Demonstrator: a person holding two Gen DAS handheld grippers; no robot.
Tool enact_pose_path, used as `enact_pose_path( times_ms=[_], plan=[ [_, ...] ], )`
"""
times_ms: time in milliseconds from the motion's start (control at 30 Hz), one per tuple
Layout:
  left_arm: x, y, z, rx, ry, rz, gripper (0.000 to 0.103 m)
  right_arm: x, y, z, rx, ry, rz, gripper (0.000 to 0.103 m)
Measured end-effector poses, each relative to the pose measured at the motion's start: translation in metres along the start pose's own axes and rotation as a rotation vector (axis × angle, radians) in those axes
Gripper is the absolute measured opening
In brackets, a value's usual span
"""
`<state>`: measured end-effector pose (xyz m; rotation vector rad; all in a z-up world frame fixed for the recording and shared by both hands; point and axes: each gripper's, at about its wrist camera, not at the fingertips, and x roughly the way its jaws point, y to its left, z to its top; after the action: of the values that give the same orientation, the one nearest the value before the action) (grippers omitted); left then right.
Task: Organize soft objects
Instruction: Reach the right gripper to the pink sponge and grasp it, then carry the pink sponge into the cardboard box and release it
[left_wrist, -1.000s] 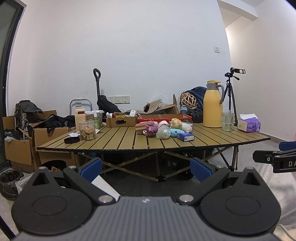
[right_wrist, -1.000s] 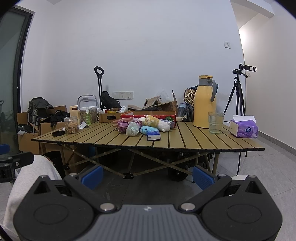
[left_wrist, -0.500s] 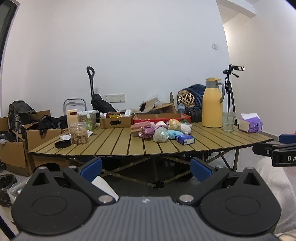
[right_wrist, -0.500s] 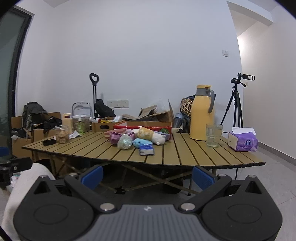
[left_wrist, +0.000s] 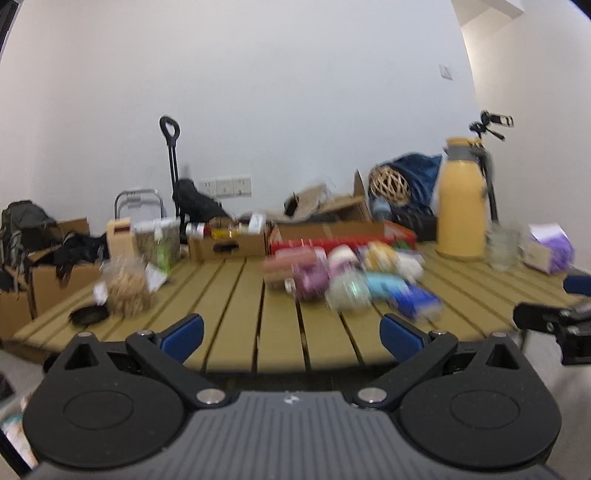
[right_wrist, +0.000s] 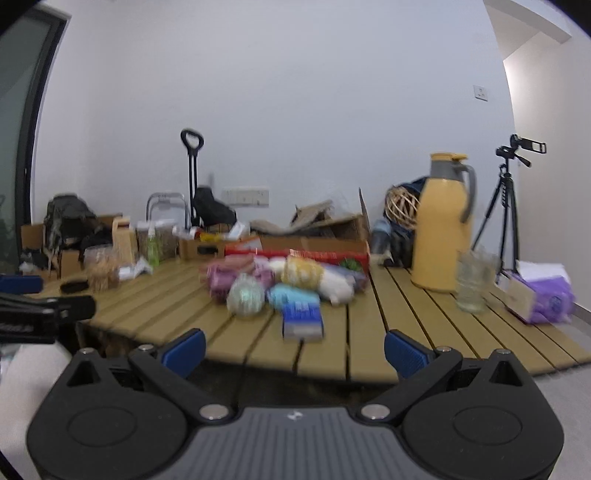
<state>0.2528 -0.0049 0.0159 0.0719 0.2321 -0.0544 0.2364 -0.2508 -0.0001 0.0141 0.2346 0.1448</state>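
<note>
A pile of soft objects (left_wrist: 343, 273) lies mid-table on the slatted wooden table (left_wrist: 236, 295): pink, purple, yellow, white, light blue pieces and a greenish ball (right_wrist: 245, 295), with a blue packet (right_wrist: 303, 319) at its front. It also shows in the right wrist view (right_wrist: 291, 277). A red box (right_wrist: 325, 254) stands behind it. My left gripper (left_wrist: 291, 332) is open and empty at the table's near edge. My right gripper (right_wrist: 293, 349) is open and empty, also short of the pile. Both views are blurred.
A yellow thermos (right_wrist: 441, 225), a glass (right_wrist: 472, 284) and a purple tissue pack (right_wrist: 543, 295) stand at the right. A snack jar (left_wrist: 127, 291), a black lid (left_wrist: 88, 315) and a cardboard box (left_wrist: 227, 243) are at the left. A tripod (right_wrist: 506, 206) stands behind.
Both grippers have risen and moved forward to the table's near edge; the pile looks larger and closer. Both stay open and empty.
</note>
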Motion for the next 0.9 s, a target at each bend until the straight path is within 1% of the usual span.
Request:
enact_pose_path(
  times_ms=[133, 200, 267, 300, 333, 367, 400, 433, 467, 500, 567, 600, 667, 733, 767, 800, 833, 867, 900],
  plan=[
    [0.084, 0.015, 0.036, -0.041, -0.012, -0.001, 0.103, 0.061, -0.008, 0.029, 0.031, -0.111, 0.018, 0.103],
    [0.132, 0.028, 0.054, -0.088, 0.009, -0.026, 0.103, 0.093, -0.01, 0.047, 0.064, -0.157, 0.036, 0.103],
    [0.182, 0.042, 0.067, -0.13, 0.068, -0.06, 0.102, 0.134, -0.012, 0.066, 0.102, -0.179, 0.113, 0.103],
    [0.205, 0.049, 0.07, -0.146, 0.099, -0.072, 0.099, 0.154, -0.012, 0.074, 0.12, -0.171, 0.162, 0.103],
    [0.229, 0.055, 0.073, -0.161, 0.134, -0.075, 0.096, 0.178, -0.011, 0.084, 0.123, -0.117, 0.209, 0.103],
    [0.252, 0.062, 0.074, -0.176, 0.166, -0.073, 0.089, 0.206, -0.008, 0.094, 0.113, -0.038, 0.25, 0.103],
    [0.274, 0.068, 0.073, -0.19, 0.188, -0.078, 0.083, 0.231, -0.005, 0.102, 0.099, 0.025, 0.271, 0.099],
    [0.287, 0.072, 0.071, -0.202, 0.2, -0.087, 0.08, 0.251, 0.0, 0.108, 0.089, 0.064, 0.286, 0.095],
    [0.301, 0.077, 0.068, -0.226, 0.21, -0.103, 0.079, 0.274, 0.006, 0.112, 0.072, 0.102, 0.304, 0.083],
    [0.314, 0.084, 0.064, -0.269, 0.227, -0.135, 0.077, 0.292, 0.011, 0.114, 0.057, 0.131, 0.315, 0.066],
    [0.33, 0.099, 0.054, -0.37, 0.282, -0.216, 0.072, 0.332, 0.022, 0.114, 0.053, 0.198, 0.34, 0.054],
    [0.336, 0.104, 0.05, -0.413, 0.308, -0.251, 0.07, 0.345, 0.026, 0.112, 0.068, 0.217, 0.355, 0.054],
    [0.346, 0.111, 0.046, -0.466, 0.325, -0.287, 0.066, 0.374, 0.032, 0.106, 0.118, 0.27, 0.377, 0.053],
    [0.352, 0.113, 0.044, -0.48, 0.329, -0.32, 0.059, 0.392, 0.033, 0.098, 0.162, 0.31, 0.383, 0.05],
    [0.354, 0.112, 0.043, -0.481, 0.337, -0.336, 0.054, 0.398, 0.033, 0.093, 0.188, 0.326, 0.384, 0.045],
    [0.356, 0.11, 0.043, -0.472, 0.345, -0.341, 0.053, 0.402, 0.034, 0.089, 0.205, 0.338, 0.388, 0.041],
    [0.357, 0.108, 0.043, -0.462, 0.346, -0.331, 0.05, 0.404, 0.034, 0.085, 0.218, 0.351, 0.392, 0.04],
    [0.357, 0.106, 0.044, -0.445, 0.344, -0.32, 0.044, 0.406, 0.035, 0.083, 0.223, 0.353, 0.388, 0.039],
    [0.355, 0.105, 0.046, -0.438, 0.338, -0.314, 0.04, 0.407, 0.035, 0.082, 0.225, 0.348, 0.384, 0.038]
  ],
)
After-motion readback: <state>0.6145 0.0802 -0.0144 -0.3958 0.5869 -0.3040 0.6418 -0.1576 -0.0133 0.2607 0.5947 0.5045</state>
